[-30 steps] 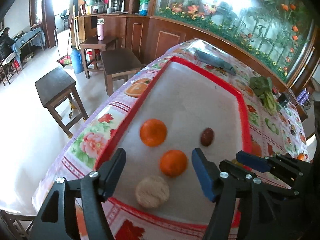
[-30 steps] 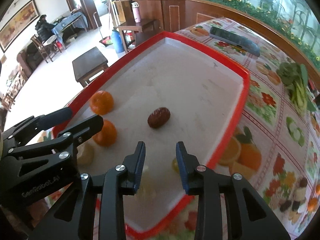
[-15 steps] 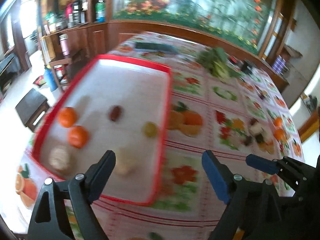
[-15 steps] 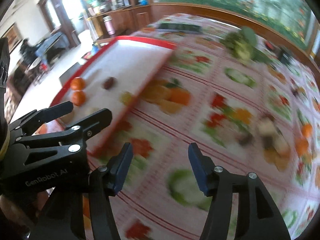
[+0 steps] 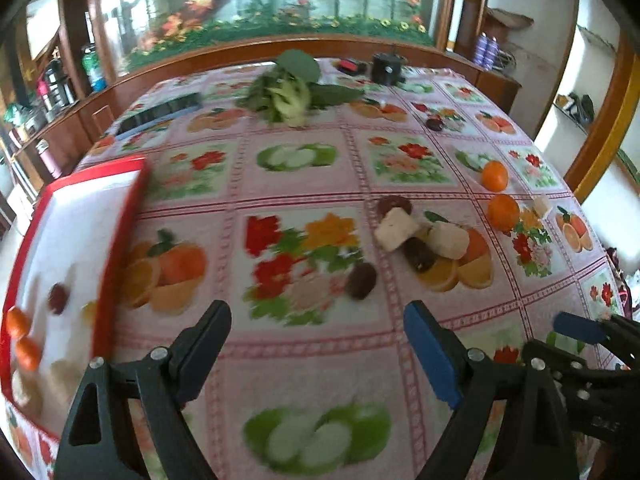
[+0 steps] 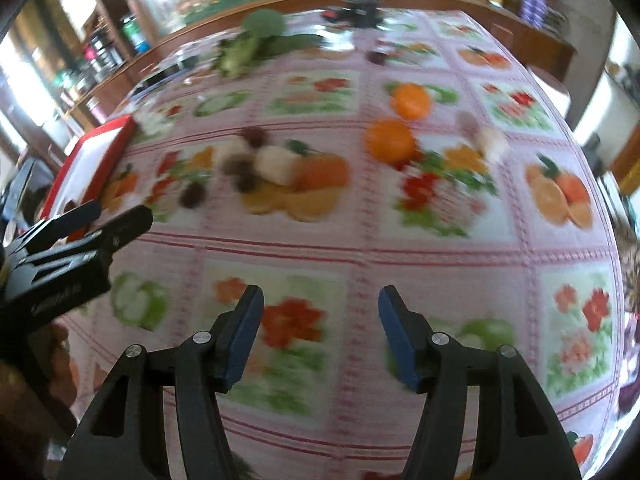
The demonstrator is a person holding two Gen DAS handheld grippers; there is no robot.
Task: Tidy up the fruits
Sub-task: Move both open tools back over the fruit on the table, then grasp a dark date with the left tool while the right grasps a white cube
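The red-rimmed tray [image 5: 132,208] lies at the far left with two oranges [image 5: 16,322], a dark date [image 5: 58,298] and pale pieces in it. On the fruit-print tablecloth lie two loose oranges [image 5: 494,176], white chunks [image 5: 396,228] and dark dates [image 5: 362,280]. My left gripper [image 5: 318,320] hangs open over the cloth just short of the nearest date, with nothing between its fingers. My right gripper [image 6: 322,300] is open and empty over bare cloth, with the oranges [image 6: 390,140] and pale chunks [image 6: 276,164] farther ahead. The right wrist view is blurred.
Leafy greens [image 5: 288,92], a long dark flat object [image 5: 160,110] and a black item [image 5: 386,68] sit at the table's far side, below a wooden ledge. The table's right edge [image 5: 600,248] drops off near the loose oranges.
Both grippers have swung from over the tray to over the tablecloth at its right. Both sets of jaws have widened. The tray now sits at the left edge of both views.
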